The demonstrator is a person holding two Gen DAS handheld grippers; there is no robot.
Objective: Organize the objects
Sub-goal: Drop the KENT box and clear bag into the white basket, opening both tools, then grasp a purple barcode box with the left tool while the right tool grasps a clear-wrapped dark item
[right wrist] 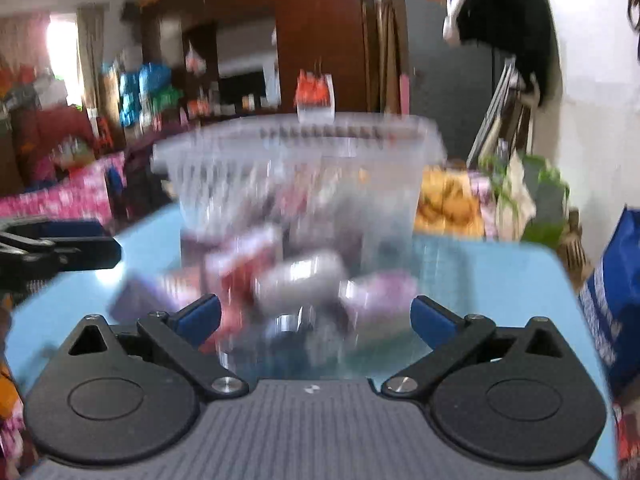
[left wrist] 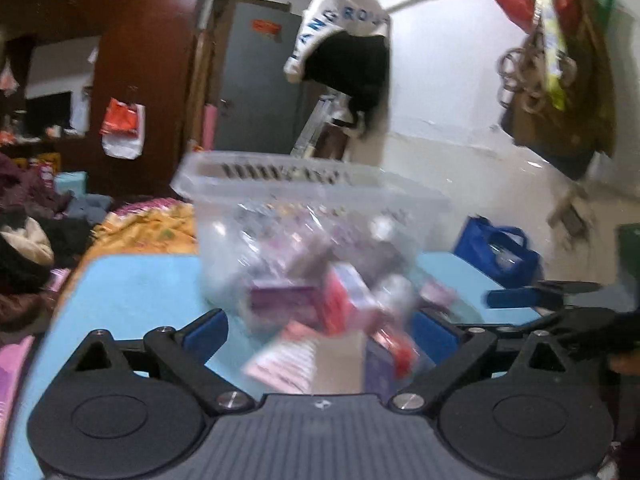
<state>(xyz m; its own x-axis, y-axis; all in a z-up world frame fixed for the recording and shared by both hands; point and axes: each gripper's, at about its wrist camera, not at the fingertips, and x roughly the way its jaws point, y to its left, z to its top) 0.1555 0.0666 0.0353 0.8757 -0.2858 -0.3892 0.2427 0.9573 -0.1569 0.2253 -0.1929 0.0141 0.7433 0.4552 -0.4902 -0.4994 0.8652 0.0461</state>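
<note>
A clear plastic basket (left wrist: 312, 200) with a slotted rim stands on a light blue table (left wrist: 132, 288), tilted, with small boxes and packets inside. Several boxes (left wrist: 316, 320) in pink, red and purple lie at its mouth on the table. My left gripper (left wrist: 320, 332) is open, its blue pads either side of these boxes. In the right wrist view the same basket (right wrist: 300, 172) is blurred, with boxes and a silver can (right wrist: 300, 276) spilling toward me. My right gripper (right wrist: 316, 316) is open in front of them. Each gripper shows in the other's view, the right (left wrist: 532, 296) and the left (right wrist: 60, 248).
A blue bag (left wrist: 496, 252) sits at the table's right edge, also in the right wrist view (right wrist: 616, 288). Clothes and a yellow cloth (left wrist: 156, 228) lie to the left. A jacket (left wrist: 348, 48) hangs on the white wall.
</note>
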